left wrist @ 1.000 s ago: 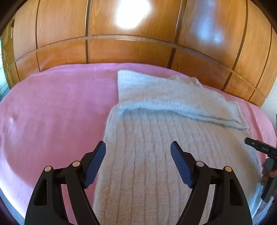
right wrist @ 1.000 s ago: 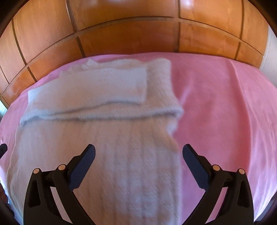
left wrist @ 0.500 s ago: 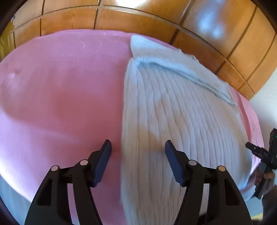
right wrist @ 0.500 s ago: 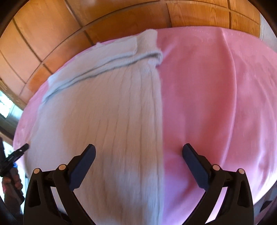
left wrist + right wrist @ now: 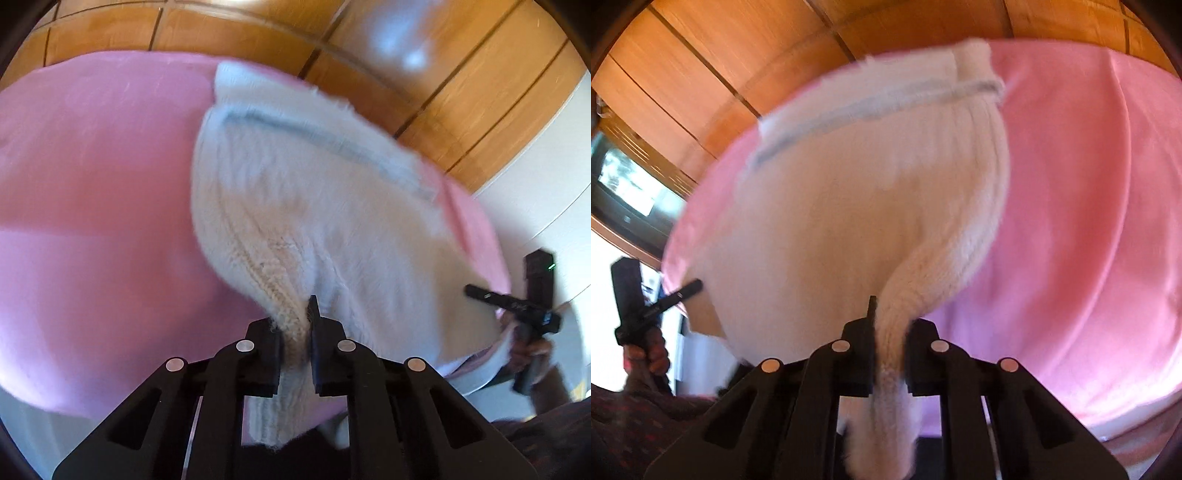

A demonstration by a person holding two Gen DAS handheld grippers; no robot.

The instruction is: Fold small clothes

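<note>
A cream cable-knit sweater (image 5: 295, 184) lies on a pink blanket (image 5: 92, 184), its far end folded over in a band. My left gripper (image 5: 295, 325) has its jaws closing on the sweater's near left corner, and the knit is bunched between the pads. In the right wrist view the same sweater (image 5: 849, 203) rises from the blanket (image 5: 1089, 184) toward my right gripper (image 5: 890, 325). Its jaws are closing on the near right corner, with a twisted strip of knit pinched between them. Both near corners are lifted off the blanket.
A wood-panelled wall (image 5: 406, 55) runs behind the bed, and a white wall (image 5: 535, 166) stands to its right. A window (image 5: 624, 181) shows at far left in the right wrist view. The person's hand (image 5: 532, 350) holds the other gripper at the bed's near edge.
Both grippers went from wide open above the flat sweater to closed on its near corners. The views tipped down toward the near edge, and the hem now bunches upward.
</note>
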